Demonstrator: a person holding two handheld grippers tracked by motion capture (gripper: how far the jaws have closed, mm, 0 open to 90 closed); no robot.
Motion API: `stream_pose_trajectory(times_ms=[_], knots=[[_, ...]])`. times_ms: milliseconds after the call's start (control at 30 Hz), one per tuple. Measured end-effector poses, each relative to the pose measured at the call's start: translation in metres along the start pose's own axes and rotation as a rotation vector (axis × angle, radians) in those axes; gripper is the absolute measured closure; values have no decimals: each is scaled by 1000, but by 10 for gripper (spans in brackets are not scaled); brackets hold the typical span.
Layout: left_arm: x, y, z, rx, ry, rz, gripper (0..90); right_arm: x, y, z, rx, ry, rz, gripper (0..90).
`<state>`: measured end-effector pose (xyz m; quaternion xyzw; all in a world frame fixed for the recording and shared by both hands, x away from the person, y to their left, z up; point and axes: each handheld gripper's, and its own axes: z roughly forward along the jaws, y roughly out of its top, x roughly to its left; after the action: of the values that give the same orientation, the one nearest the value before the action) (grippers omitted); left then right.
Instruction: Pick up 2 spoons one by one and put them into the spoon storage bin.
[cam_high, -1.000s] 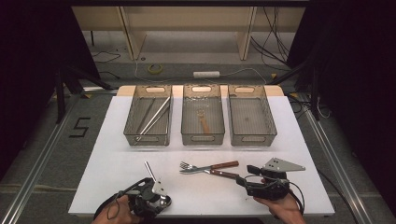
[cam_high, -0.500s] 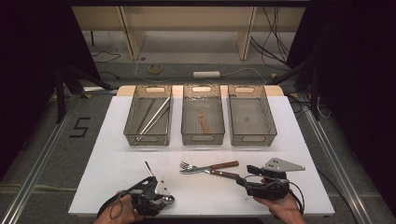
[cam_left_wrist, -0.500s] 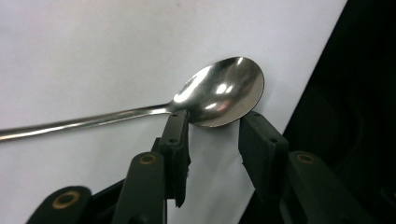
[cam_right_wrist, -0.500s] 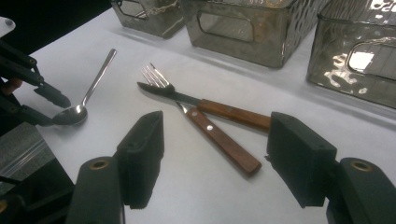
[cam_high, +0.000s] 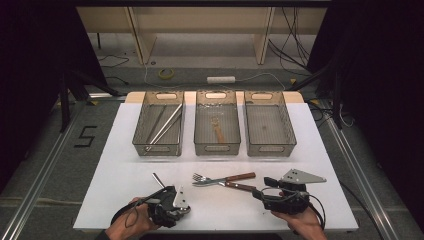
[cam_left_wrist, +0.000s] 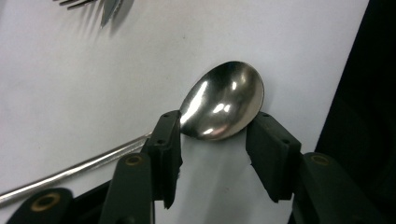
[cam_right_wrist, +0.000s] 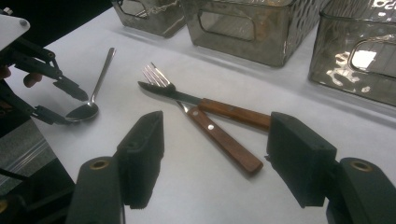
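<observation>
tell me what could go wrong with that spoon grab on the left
The left tool has just been opening, with the spoon bowl between its jaws: only the left pad touches the curved, shiny bowl, so it could slip on closing. The spoon lies near the table front edge and might get pushed off. The fork and knife lie crossed nearby.

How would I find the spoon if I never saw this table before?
Look at the white table, at the near edge in front of the three bins. The spoon lies there, its bowl between the left gripper jaws. Unlike the wooden-handled fork and knife nearby, it is all shiny metal.
</observation>
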<state>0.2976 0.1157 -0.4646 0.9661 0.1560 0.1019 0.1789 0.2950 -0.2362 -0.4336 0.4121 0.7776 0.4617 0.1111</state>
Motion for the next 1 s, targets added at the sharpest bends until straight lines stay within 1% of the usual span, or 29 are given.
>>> stream_pose_trajectory(times_ms=[133, 200, 233, 267, 433, 567, 733, 833, 1000], knots=[[2, 5, 4, -4, -16, 13, 522, -1, 0, 0, 0, 1, 0, 377], [4, 7, 4, -2, -25, 36, 521, -1, 0, 0, 0, 1, 2, 378], [5, 8, 5, -4, -32, 32, 517, -1, 0, 0, 1, 1, 2, 378], [7, 9, 5, 3, -39, 42, 517, -1, 0, 0, 1, 1, 2, 378], [10, 13, 7, 12, -63, 63, 526, -1, 0, 0, 2, 3, 3, 379], [12, 14, 7, 14, -83, 71, 561, -1, 0, 0, 2, 3, 4, 378], [8, 17, 8, 6, -81, 77, 626, -1, 0, 0, 3, 4, 3, 378], [9, 19, 8, 12, -83, 94, 661, -1, 0, 0, 1, 4, 3, 378], [9, 22, 6, -16, -77, 96, 730, -1, 0, -1, 0, 5, 5, 379]])
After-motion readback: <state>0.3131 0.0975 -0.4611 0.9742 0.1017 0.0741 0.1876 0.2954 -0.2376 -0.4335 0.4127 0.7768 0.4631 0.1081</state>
